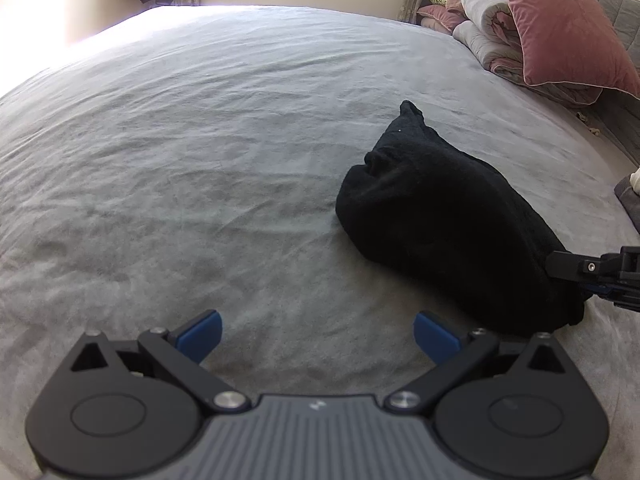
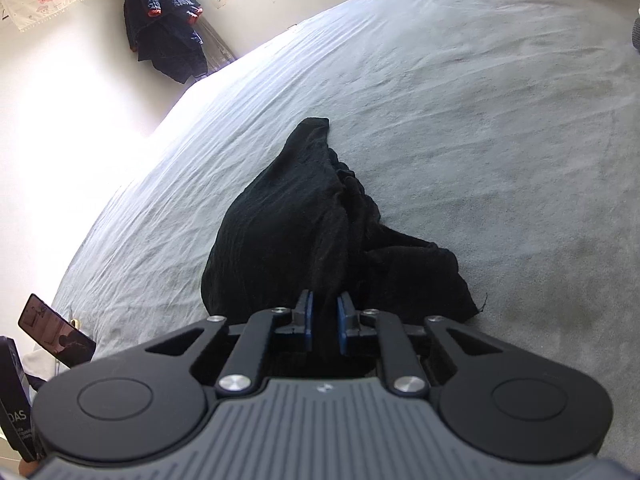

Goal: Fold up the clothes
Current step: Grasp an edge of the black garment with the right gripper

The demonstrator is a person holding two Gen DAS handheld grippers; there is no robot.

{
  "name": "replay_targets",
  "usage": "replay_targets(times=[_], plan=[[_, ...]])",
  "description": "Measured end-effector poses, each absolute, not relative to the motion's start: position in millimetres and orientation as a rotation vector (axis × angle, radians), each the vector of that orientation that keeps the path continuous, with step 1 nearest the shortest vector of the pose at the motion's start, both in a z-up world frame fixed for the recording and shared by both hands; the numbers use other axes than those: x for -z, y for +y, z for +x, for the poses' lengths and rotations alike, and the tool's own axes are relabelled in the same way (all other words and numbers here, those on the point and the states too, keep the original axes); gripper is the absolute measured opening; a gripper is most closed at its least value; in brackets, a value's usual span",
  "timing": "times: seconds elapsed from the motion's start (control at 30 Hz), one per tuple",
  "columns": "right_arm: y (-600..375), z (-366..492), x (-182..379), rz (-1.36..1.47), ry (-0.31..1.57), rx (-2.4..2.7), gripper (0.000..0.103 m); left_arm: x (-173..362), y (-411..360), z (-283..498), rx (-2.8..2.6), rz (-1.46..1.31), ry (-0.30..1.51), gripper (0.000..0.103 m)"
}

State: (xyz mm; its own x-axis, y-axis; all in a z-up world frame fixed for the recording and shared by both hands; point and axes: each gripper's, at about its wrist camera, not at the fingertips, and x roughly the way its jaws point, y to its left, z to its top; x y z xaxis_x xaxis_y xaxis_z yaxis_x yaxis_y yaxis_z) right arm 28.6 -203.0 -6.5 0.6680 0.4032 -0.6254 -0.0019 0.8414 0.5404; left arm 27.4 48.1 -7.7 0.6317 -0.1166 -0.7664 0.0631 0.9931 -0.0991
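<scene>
A black garment (image 1: 448, 216) lies bunched in a heap on the grey bed sheet (image 1: 200, 140), right of centre in the left wrist view. My left gripper (image 1: 318, 336) hovers open over bare sheet, just left of the heap's near end, with nothing between its blue pads. My right gripper (image 1: 576, 276) enters that view from the right edge and touches the garment's near corner. In the right wrist view, the right gripper (image 2: 323, 314) is shut on the near edge of the black garment (image 2: 304, 216), which stretches away from it across the sheet (image 2: 480, 120).
Pink pillows (image 1: 560, 20) and a rolled quilt (image 1: 488, 32) are stacked at the bed's far right. Dark clothes (image 2: 164, 28) hang on the wall past the far bed edge. A phone (image 2: 56, 330) stands at the near left edge of the bed.
</scene>
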Motion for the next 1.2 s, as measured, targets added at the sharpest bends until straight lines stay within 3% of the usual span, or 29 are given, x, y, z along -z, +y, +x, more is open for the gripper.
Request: replay_targets(times=[0.43,0.97,1.07,1.1,1.13,1.17,1.2], plan=[[-183.2,16.5,7.3,0.604,0.903,-0.457,0.01,4.7,59.4,30.7,0.085,-0.109,0.872,0.102],[-213.2,-10.6,10.4,0.573,0.941,-0.355,0.006,7.3,47.2,31.3,0.099,-0.123,0.882,0.102],[-217.8,-6.1,2.7,0.606,0.894,-0.324,0.015,8.0,47.6,33.0,0.093,-0.128,0.882,0.102],[-219.2,-4.3,0.5,0.614,0.878,-0.31,0.03,8.7,47.8,33.9,0.091,-0.127,0.882,0.102],[-219.9,-2.2,-0.7,0.624,0.867,-0.298,0.063,9.5,48.1,34.8,0.088,-0.127,0.882,0.102],[-219.3,0.3,-0.2,0.638,0.863,-0.29,0.072,10.3,48.4,35.7,0.086,-0.126,0.883,0.102],[-218.7,2.9,0.3,0.652,0.858,-0.281,0.072,11.5,49.1,36.8,0.082,-0.122,0.886,0.102]])
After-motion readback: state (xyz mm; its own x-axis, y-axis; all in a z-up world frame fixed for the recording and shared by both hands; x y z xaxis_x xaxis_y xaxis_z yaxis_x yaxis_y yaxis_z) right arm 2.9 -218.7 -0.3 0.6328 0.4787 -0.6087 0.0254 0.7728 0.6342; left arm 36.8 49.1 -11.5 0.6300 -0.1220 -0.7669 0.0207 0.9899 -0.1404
